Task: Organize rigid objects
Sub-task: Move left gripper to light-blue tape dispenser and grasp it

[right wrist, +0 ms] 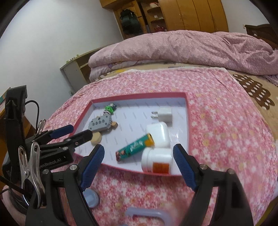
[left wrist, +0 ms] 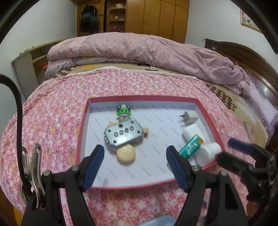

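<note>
Bedroom walls in pale white and a tall wooden wardrobe [left wrist: 156, 15] stand behind a bed [left wrist: 52, 121] covered by a pink flowered sheet, with a rumpled mauve quilt [left wrist: 147, 50] heaped along its far side. On the sheet lies a shallow red tray [left wrist: 81, 128] with a white lining, holding all the small rigid things. Toward its left part sits a grey metal block with round holes [left wrist: 124, 134], lying over a tan wooden figure whose round disc [left wrist: 126, 154] pokes out at the near end and whose small tan limbs show at the sides. Just beyond the block is a small green and white toy figure [left wrist: 123, 112]. Toward the tray's right part lie a white plug adapter [left wrist: 188, 118] with its prongs pointing left, a white rounded case [left wrist: 190, 132] nearer, a teal tube with an orange end [left wrist: 191, 146] leaning against that case, and a white pill bottle with an orange label [right wrist: 156, 160] on its side at the near right corner, touching the tube. Left tongs [left wrist: 135, 165] hang above the tray's near edge, their blue ribbed pads spread wide with nothing between them. Right tongs [right wrist: 139, 163] hover over the near right corner, likewise spread wide and empty; the bottle and tube appear between the pads but lie in the tray beyond them, untouched. Pale blue plastic pieces [right wrist: 147, 214] lie blurred on the sheet at the bottom of the right wrist view.
</note>
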A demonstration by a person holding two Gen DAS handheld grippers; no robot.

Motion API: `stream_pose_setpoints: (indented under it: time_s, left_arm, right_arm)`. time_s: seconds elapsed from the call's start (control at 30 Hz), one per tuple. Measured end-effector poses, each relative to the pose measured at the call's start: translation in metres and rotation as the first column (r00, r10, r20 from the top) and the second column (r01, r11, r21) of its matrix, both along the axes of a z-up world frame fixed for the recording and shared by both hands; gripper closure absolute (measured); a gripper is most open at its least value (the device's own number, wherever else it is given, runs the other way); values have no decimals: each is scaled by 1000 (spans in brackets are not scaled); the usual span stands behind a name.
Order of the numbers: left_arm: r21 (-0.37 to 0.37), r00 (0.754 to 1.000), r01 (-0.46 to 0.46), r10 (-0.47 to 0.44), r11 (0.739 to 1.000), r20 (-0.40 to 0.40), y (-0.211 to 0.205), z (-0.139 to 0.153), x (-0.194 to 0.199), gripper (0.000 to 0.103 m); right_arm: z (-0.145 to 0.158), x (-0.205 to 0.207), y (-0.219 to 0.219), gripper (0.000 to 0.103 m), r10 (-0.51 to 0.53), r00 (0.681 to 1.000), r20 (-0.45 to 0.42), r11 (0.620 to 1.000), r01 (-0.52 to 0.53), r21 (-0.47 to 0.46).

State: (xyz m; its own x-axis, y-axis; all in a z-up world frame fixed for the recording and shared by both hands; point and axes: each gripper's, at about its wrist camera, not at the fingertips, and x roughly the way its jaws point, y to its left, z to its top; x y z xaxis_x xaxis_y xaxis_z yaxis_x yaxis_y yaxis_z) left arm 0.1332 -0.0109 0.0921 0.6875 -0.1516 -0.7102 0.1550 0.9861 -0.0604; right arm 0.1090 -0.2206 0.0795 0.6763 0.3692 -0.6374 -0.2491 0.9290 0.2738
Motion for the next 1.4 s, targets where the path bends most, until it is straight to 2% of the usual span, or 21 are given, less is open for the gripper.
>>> stream_pose_setpoints:
  time_s: [0.2,0.3,0.47,0.67,0.8,0.97,1.13,1.33,1.4]
  left_arm:
    - [20,1000,12,-12,1000,-27,-4,-4,-24,26]
    - [52,999,-15,17,999,-45,-6,-8,-37,26]
    - [27,996,-28,30,999,-81,-4,-18,-56,26]
    - [17,988,-58,60,998,-145,1,-42,-73,26]
    - [-6,984,-21,20,1000,-177,-2,-54,-85,16]
    - [28,985,15,-10,999,-172,-16,-65,-93,15]
    - [57,988,10,-1,998,-152,-24,-72,-93,13]
    - [49,991,-16,23,999,-133,-26,-75,-90,12]
    - [76,993,-12,21,997,-118,-28,-77,-90,12]
  right_arm:
    - [-10,-21,-13,20,-33,999,-37,999,33,-16]
    - [-15,-33,-18,20,-38,998,-52,999,37,-26]
    - [-24,-51,-23,20,-53,996,-70,998,50,-37]
    - [-33,-72,-25,20,-48,996,-72,999,46,-25]
    - [-42,-84,-27,20,-61,995,-78,997,57,-56]
    - [-51,-95,-33,20,-83,993,-88,994,77,-72]
    - [-58,-97,-37,20,-86,991,-98,995,80,-65]
    - [-67,-93,-36,20,-87,988,-124,995,81,-53]
    - [-70,-93,-34,20,-87,988,-127,995,80,-55]
